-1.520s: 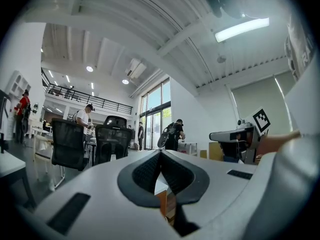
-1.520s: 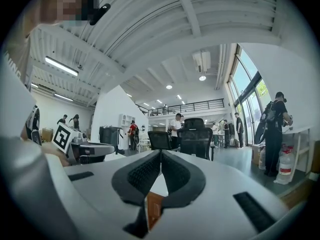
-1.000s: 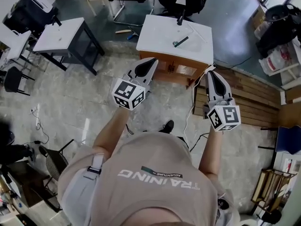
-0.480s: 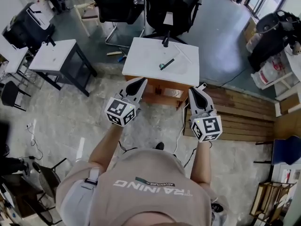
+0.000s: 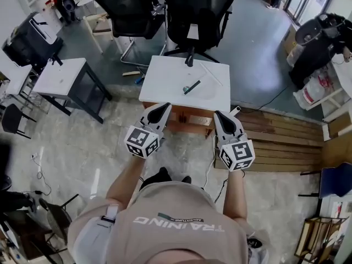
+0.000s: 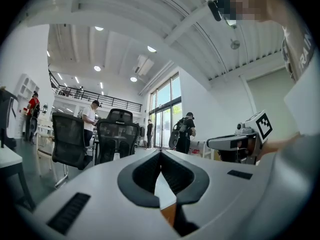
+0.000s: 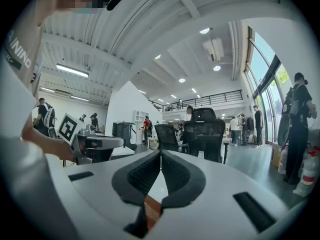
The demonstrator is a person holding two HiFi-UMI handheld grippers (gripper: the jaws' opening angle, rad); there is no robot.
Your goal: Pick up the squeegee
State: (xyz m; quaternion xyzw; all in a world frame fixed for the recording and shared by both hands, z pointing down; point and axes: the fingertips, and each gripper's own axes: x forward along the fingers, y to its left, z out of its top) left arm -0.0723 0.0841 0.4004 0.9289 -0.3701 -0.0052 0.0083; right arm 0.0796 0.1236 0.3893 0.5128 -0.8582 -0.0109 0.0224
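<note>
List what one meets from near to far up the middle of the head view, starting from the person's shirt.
Shirt → left gripper and right gripper, side by side → white table → squeegee lying on it → black office chair.

A person's beige shirt (image 5: 181, 243), seen from the head view, carries the word "TRAINING" in pale capitals, upside down; a small dark label (image 5: 182, 217) just beside it reads "ADVENTURE". Nothing else is legible.

Bright, even daylight — fisheye-warped edges
</note>
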